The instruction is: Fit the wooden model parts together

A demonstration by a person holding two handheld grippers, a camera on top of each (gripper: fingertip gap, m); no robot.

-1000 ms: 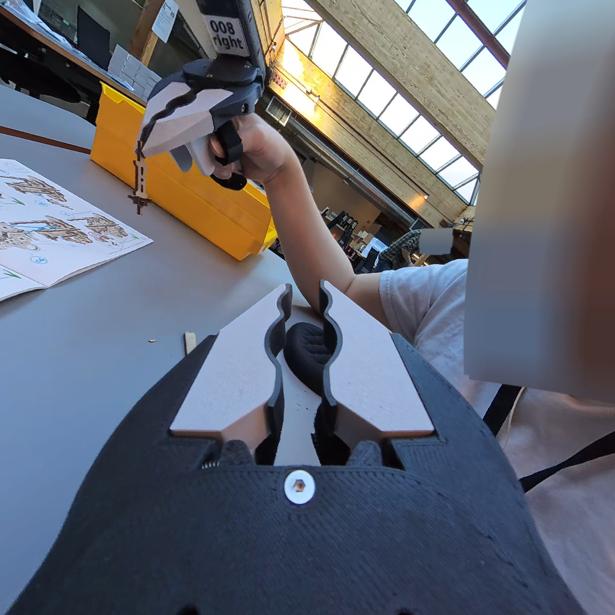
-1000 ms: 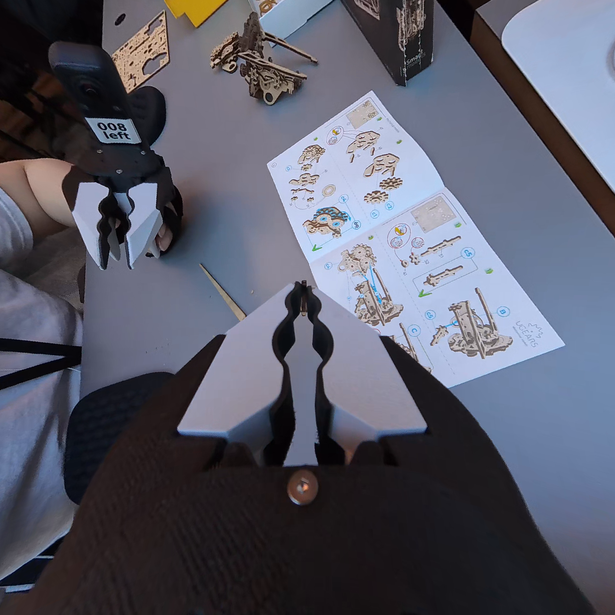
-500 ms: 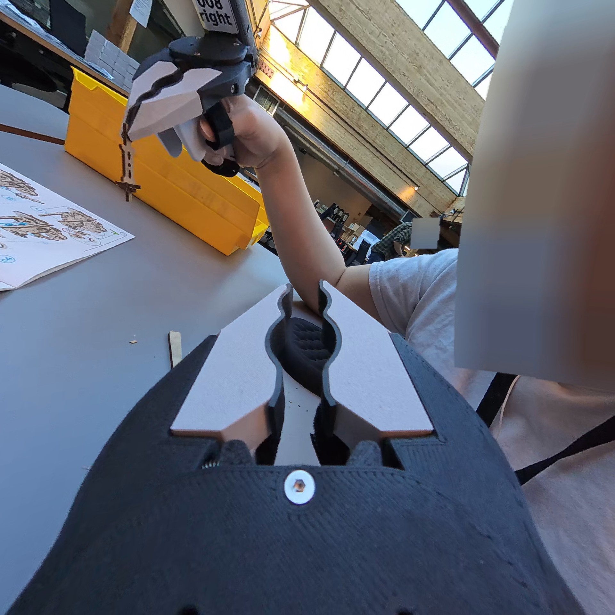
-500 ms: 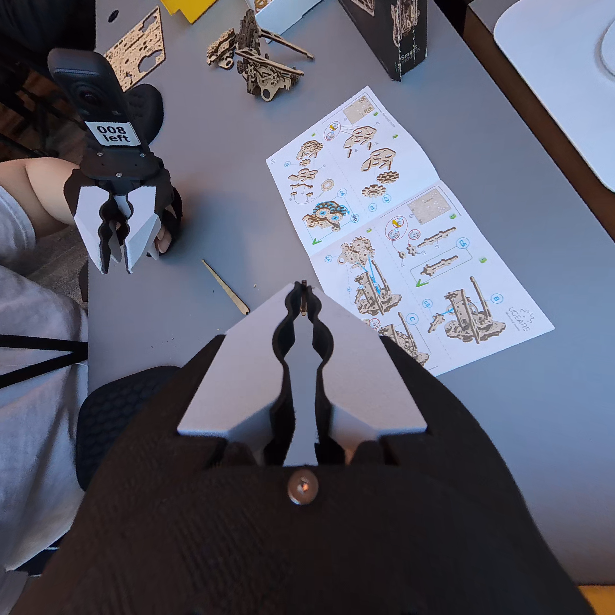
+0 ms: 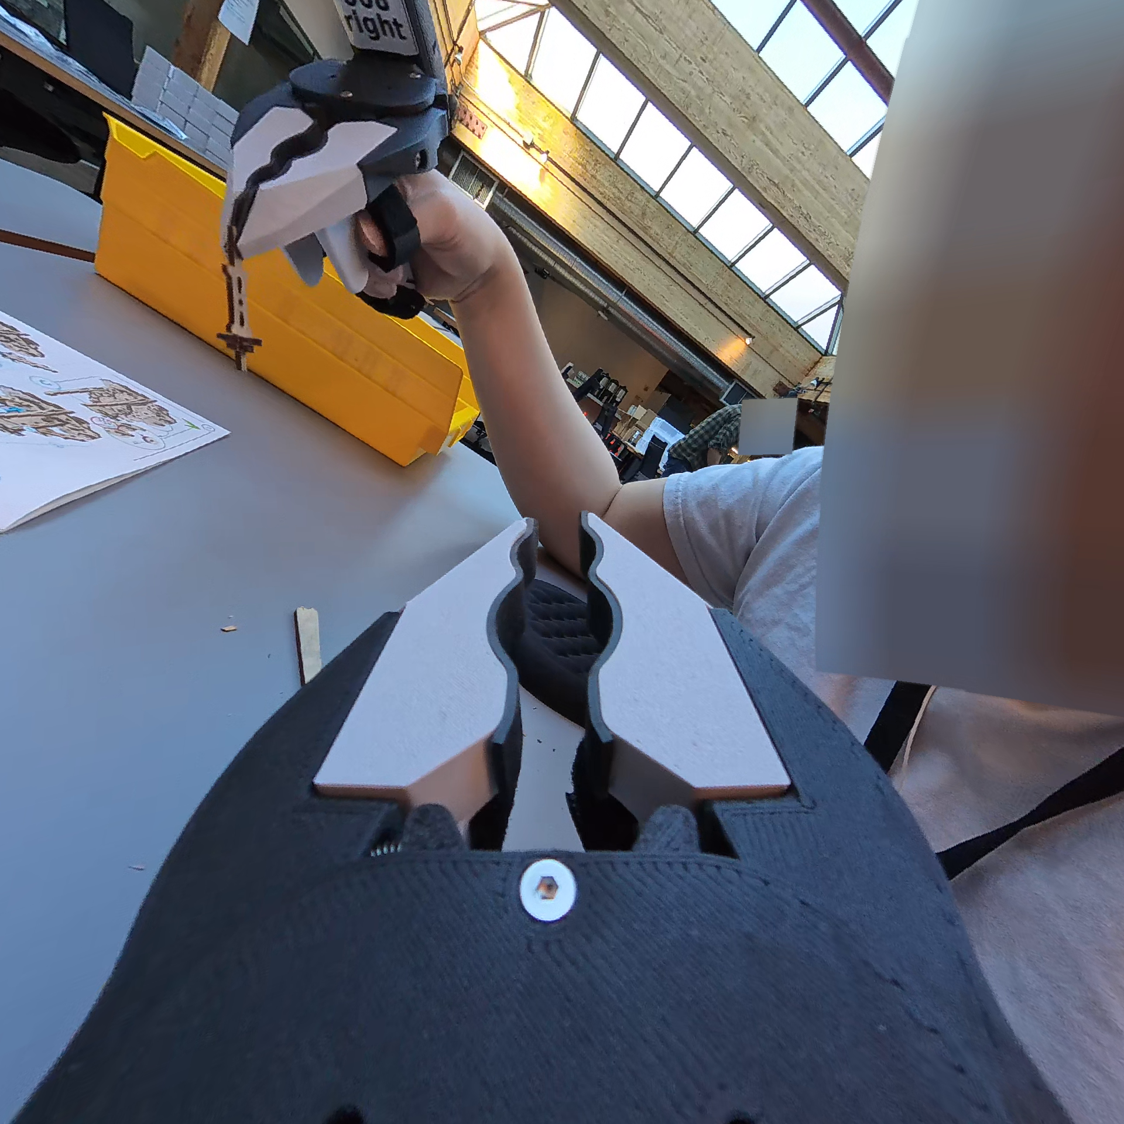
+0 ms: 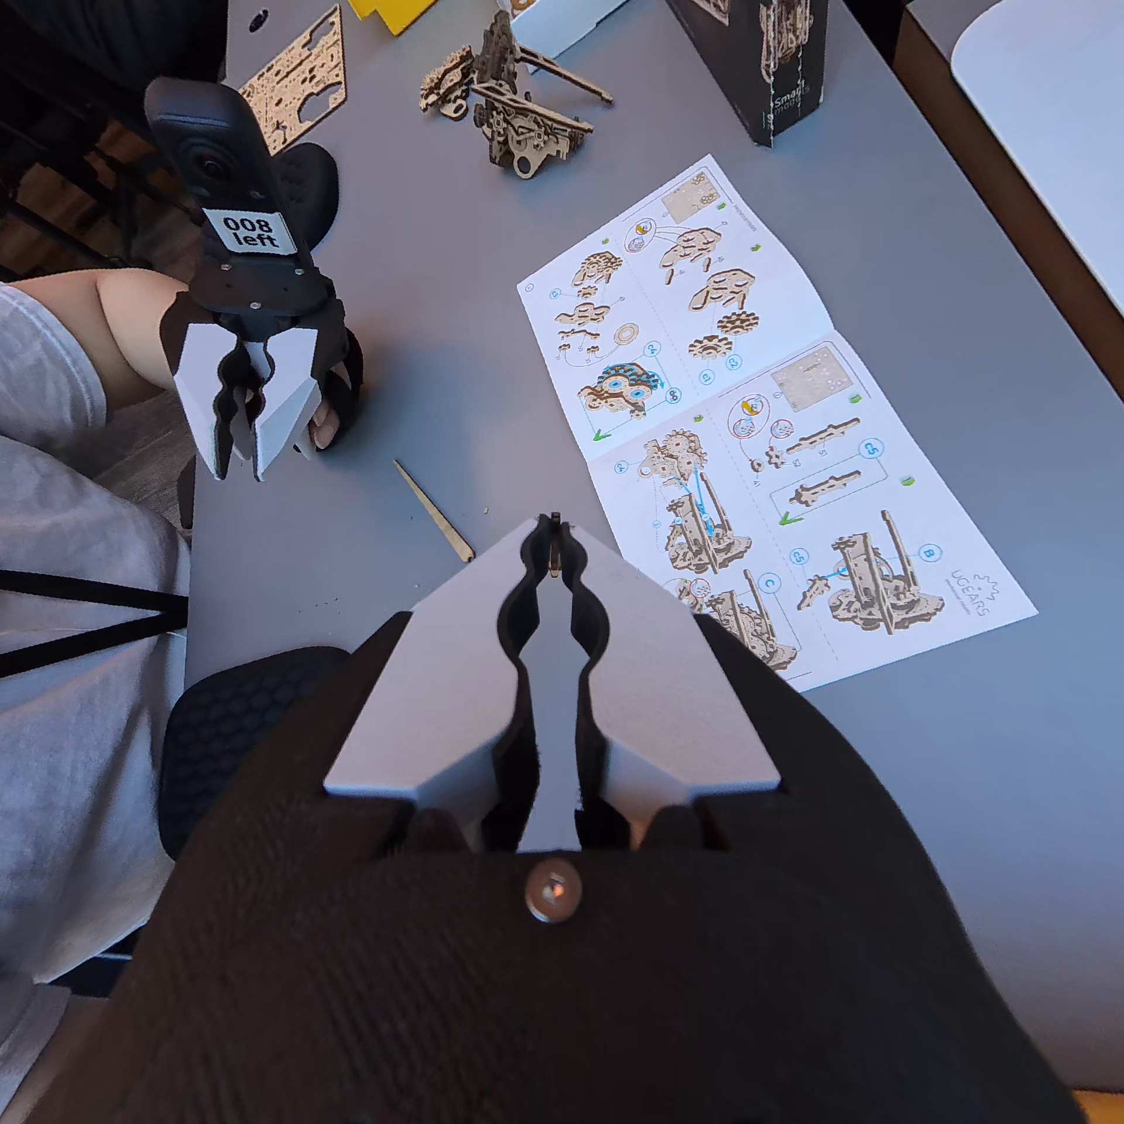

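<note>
My right gripper point(image 6: 553, 524) is shut on a thin notched wooden axle piece point(image 6: 553, 550), seen edge-on between its tips. In the left wrist view the right gripper point(image 5: 234, 240) is raised above the grey table, and the axle piece point(image 5: 238, 310) hangs straight down from its tips. My left gripper point(image 5: 556, 528) is slightly open and empty, off the table's near edge, by the person's body. It also shows in the right wrist view point(image 6: 237, 473), to the left of the right gripper. A part-built wooden model point(image 6: 511, 109) stands at the far side of the table.
An instruction sheet point(image 6: 760, 426) lies to the right. A loose wooden stick point(image 6: 435, 514) lies between the grippers. A punched wooden sheet point(image 6: 298, 79) and a black box point(image 6: 766, 61) are at the far edge. A yellow bin point(image 5: 340, 365) stands behind the right gripper.
Both grippers have only drifted slightly. The right gripper still holds the axle piece above the table, and the left gripper's opening is unchanged.
</note>
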